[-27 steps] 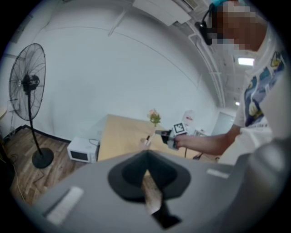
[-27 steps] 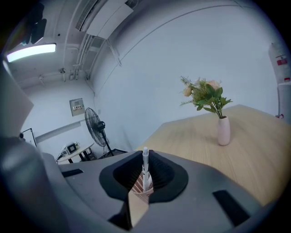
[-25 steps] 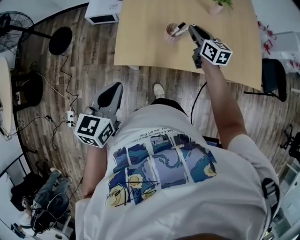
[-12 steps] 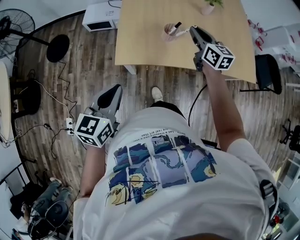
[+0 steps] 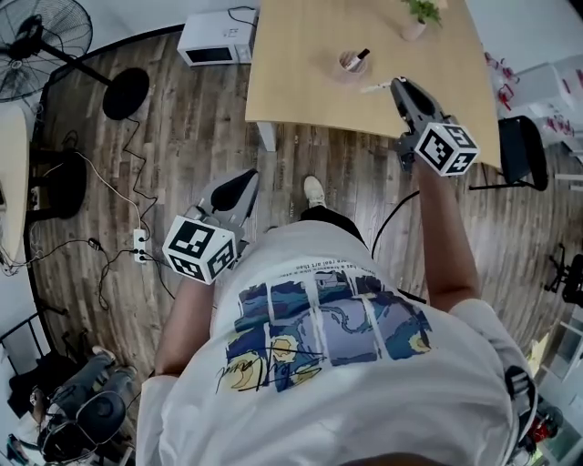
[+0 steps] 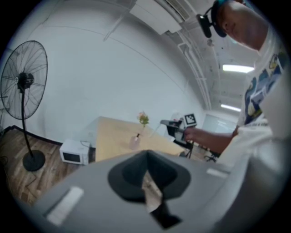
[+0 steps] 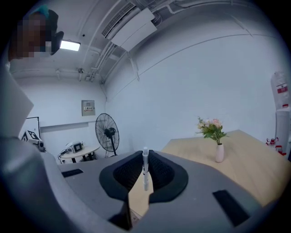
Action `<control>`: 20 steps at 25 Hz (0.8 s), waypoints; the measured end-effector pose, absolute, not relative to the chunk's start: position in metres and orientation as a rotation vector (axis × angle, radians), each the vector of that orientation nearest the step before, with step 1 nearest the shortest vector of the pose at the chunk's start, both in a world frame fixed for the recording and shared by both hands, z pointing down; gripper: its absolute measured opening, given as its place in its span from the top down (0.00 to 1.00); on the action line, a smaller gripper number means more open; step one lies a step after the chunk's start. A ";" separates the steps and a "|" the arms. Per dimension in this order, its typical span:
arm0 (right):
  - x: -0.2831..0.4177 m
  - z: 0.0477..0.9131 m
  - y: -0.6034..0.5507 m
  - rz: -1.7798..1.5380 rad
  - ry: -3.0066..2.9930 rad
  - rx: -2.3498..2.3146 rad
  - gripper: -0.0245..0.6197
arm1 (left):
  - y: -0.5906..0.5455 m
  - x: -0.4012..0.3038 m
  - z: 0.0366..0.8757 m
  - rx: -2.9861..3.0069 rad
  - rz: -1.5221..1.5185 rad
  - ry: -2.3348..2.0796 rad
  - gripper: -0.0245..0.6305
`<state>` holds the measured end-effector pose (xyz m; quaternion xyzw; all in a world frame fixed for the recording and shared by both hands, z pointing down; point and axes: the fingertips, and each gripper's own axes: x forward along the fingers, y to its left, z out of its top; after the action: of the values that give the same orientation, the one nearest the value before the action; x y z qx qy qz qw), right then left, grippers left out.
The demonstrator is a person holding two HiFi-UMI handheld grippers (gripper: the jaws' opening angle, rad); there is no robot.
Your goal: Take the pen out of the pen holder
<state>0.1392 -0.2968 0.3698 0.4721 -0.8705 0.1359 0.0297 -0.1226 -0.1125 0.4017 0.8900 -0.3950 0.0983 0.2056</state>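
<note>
Closest to you, your left gripper (image 5: 244, 180) hangs low beside your body over the dark wood-plank floor (image 5: 173, 155). Its jaws are pressed together w/ only a thin slit btw the black pads and nothing in them.

Further out, your right gripper (image 5: 399, 85) is stretched fwd over the near edge of the light wooden table (image 5: 301, 77). Its jaws are pinching the slim white pen (image 5: 376, 88). In the right gripper view the pen (image 7: 145, 169) stands upright btw the ribbed black pads, its upper end poking just above them. In the head view it sticks out from the jaw tips toward the holder.

The pen is clear of the small round pinkish pen holder (image 5: 349, 64). It's up in the air, near the holder but apart from it. The holder sits on the table beyond the gripper, w/ a second, dark-capped pen (image 5: 362, 55) leaning in it.

At the table's far end is a small pale vase w/ green sprigs and pink flowers (image 5: 415, 25). Off the table's left corner, on the floor, there's a white microwave (image 5: 216, 42). Further left is a black standing fan (image 5: 36, 36).
</note>
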 end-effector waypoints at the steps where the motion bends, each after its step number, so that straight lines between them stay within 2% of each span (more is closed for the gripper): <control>1: 0.136 0.365 -0.287 0.408 -2.689 1.452 0.91 | -0.108 -0.125 0.402 2.482 0.272 -1.096 0.95; 20: 0.073 0.334 -0.130 0.329 -2.736 1.271 0.91 | -0.031 -0.145 0.415 2.494 0.253 -1.050 0.95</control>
<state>0.0726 -0.1302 0.3340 0.4182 -0.9003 0.1084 0.0533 -0.1450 -0.0306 0.4153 0.8972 -0.3777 0.0910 0.2101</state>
